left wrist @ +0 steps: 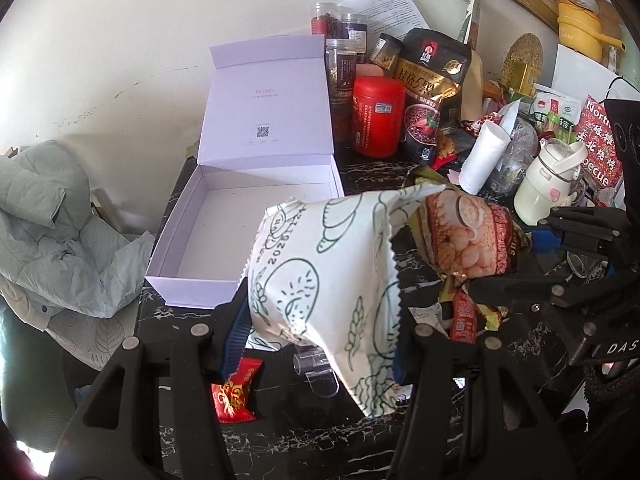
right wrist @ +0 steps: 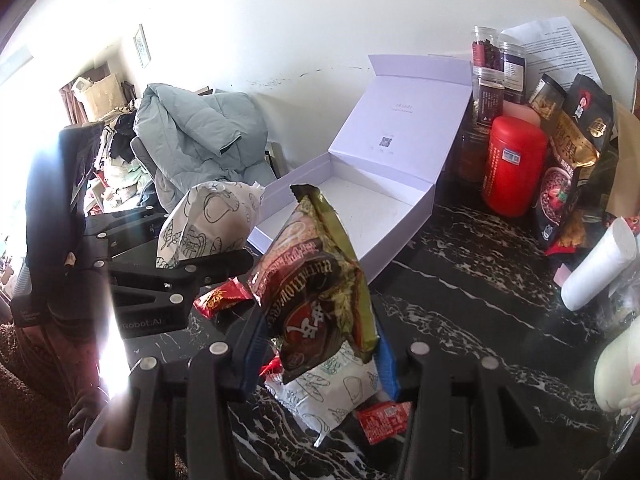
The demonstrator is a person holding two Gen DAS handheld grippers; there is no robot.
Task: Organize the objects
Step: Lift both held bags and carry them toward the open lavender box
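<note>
Now, from my left wrist, my left gripper (left wrist: 320, 320) is clamped on the white snack packet (left wrist: 320, 280), held up just short of the open white box (left wrist: 192, 280) — I should carry it over the near wall before letting go. From my right wrist, my right gripper (right wrist: 316, 344) pinches the brown-and-gold packet (right wrist: 316, 280) above the black marble table (right wrist: 460, 300); best to drop it flat beside the first — not on the rim.
</note>
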